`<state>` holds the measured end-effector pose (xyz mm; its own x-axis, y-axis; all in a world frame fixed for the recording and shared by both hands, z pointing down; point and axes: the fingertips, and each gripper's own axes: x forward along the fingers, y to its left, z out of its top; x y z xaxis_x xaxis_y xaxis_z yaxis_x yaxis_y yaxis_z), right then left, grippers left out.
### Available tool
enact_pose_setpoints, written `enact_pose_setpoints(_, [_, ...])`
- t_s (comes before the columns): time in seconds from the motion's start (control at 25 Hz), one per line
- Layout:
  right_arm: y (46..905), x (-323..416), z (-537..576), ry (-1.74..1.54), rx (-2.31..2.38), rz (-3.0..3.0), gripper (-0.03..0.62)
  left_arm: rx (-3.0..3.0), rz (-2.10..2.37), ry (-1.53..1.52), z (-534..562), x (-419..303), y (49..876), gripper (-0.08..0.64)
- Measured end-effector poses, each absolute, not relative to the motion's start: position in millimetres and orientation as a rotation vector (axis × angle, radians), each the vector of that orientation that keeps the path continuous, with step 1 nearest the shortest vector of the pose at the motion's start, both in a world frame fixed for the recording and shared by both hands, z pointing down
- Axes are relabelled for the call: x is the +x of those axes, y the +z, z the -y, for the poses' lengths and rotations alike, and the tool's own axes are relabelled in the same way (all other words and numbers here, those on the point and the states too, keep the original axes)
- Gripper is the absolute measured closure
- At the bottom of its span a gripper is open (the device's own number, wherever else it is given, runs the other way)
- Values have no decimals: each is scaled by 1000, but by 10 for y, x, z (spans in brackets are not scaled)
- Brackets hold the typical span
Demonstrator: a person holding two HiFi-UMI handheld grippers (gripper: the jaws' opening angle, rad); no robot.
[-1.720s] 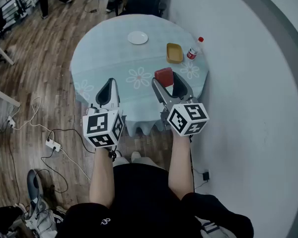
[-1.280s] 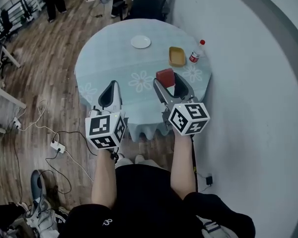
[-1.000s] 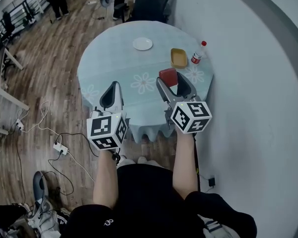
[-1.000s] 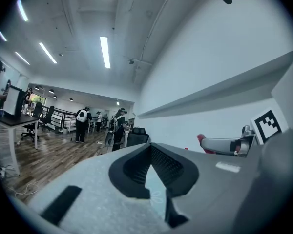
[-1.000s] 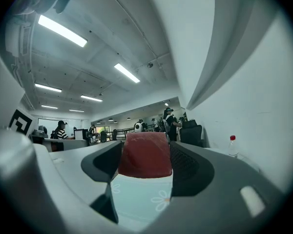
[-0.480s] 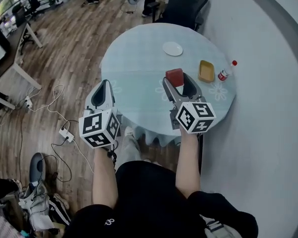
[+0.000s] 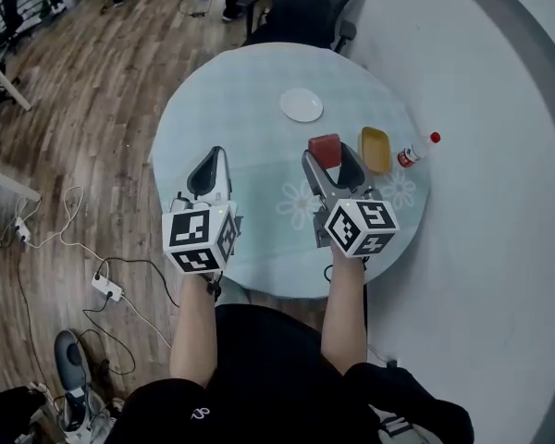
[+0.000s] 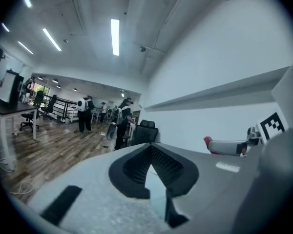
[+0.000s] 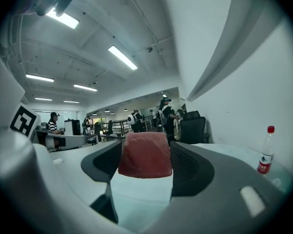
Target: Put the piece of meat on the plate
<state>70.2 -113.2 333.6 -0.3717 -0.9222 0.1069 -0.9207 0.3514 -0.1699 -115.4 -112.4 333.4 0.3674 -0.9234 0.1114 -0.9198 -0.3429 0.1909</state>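
Observation:
A red block of meat [image 7: 325,149] [image 9: 145,155] is clamped between the jaws of my right gripper [image 7: 333,160] [image 9: 145,161], held above the round pale-blue table [image 7: 231,109]. The small white plate [image 7: 302,104] lies further back on the table, beyond the meat and slightly left of it. My left gripper [image 7: 207,169] [image 8: 150,168] hovers over the table's left half with its jaws together and nothing between them. The plate is hidden in both gripper views.
A yellow dish [image 7: 376,149] lies just right of the meat, and a red-capped bottle [image 7: 416,150] [image 9: 265,150] stands at the table's right edge. A black office chair [image 7: 301,7] [image 8: 145,131] stands behind the table. A grey wall curves along the right. People stand far off on the wooden floor [image 7: 92,72].
The view has swung and the table now sits closer under both grippers. The right gripper keeps the meat; the plate now lies nearer to it, just ahead-left. The left gripper stays shut.

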Motion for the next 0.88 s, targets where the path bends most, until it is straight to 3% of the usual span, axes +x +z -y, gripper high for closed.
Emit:
enact_pose_setpoints(0.44, [4018,705,2028,-512,-2043,-2528,268,2240,1441,119,2724,-1300,4332,566])
enact_pose_setpoints(0.88, [4878,1147,2067,-818,-2121,-2443,268,2314,1150,353,2640,-246,5008,565])
